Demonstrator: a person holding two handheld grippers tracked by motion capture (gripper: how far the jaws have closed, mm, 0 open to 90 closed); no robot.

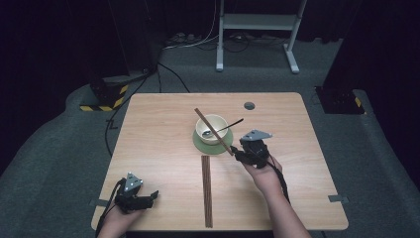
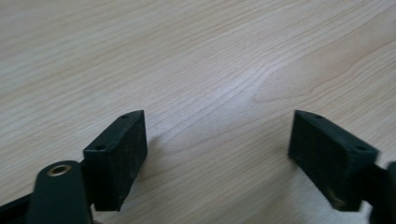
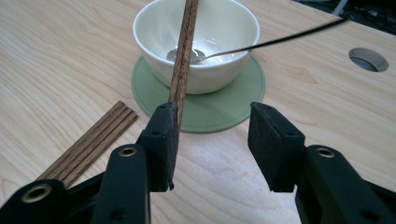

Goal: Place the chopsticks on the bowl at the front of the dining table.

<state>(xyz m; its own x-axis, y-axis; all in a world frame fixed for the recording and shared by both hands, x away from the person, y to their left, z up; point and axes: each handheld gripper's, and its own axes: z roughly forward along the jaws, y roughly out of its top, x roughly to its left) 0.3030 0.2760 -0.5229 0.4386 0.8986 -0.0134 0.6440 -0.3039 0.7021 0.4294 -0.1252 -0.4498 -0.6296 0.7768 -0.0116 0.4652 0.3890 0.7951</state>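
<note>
Overhead, a wooden table (image 1: 163,148) carries a cream bowl (image 1: 212,129) on a round green coaster (image 1: 200,145), a little beyond the table's middle toward the far edge. A dark-handled spoon (image 1: 225,127) lies in the bowl, its handle pointing out over the rim toward the far right corner. One brown chopstick (image 1: 213,132) rests slanted across the bowl's rim, its near end reaching down to the right gripper (image 1: 236,153), which a hand holds just beside the coaster on its right. In the right gripper view, the jaws stand spread, and the chopstick's lower end lies against the inner face of one black pad; the other pad is clear of it. A bundle of chopsticks (image 1: 206,191) lies flat, running from the near edge toward the coaster. Near the table's near left corner, the left gripper (image 1: 148,197) sits low over bare wood with its jaws spread and nothing between them.
</note>
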